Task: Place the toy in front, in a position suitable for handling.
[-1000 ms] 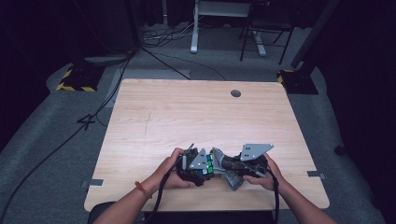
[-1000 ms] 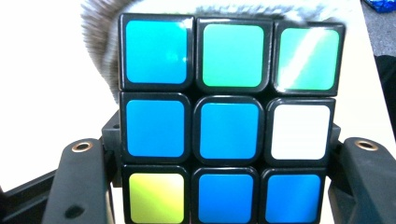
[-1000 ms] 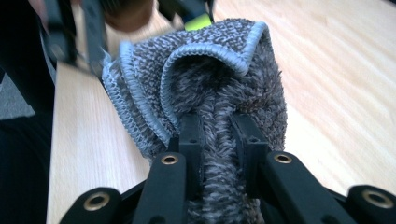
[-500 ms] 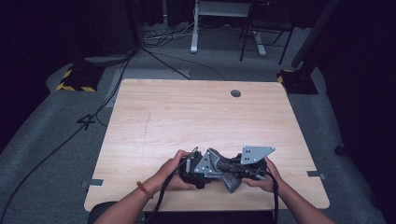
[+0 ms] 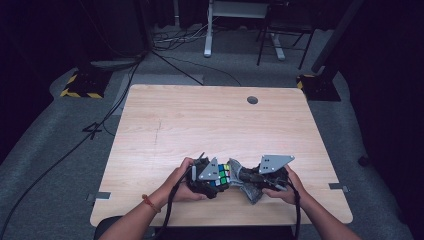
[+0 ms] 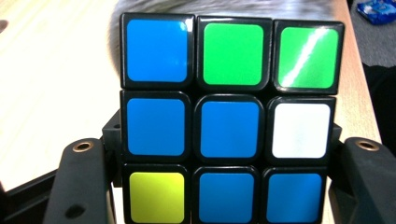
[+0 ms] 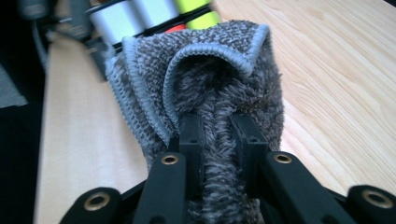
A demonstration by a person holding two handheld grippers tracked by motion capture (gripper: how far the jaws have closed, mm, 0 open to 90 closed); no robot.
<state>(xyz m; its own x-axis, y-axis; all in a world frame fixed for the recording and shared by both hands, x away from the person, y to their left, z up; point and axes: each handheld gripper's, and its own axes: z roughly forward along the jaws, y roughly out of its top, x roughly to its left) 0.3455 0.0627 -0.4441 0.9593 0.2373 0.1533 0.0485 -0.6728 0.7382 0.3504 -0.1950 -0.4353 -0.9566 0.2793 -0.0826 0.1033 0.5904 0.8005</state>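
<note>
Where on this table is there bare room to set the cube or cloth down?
The table is bare from the round hole at the far edge down to the hands, and along both side edges. The near middle is crowded: left gripper clamping the cube, right gripper pinching the grey cloth.

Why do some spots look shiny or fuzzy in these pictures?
Left gripper view: a white glare streak crosses a green sticker of the black-edged colour puzzle cube. Right gripper view: the grey fluffy cloth is sharp, the background blurred. High view: wooden table lit, surroundings dark.
</note>
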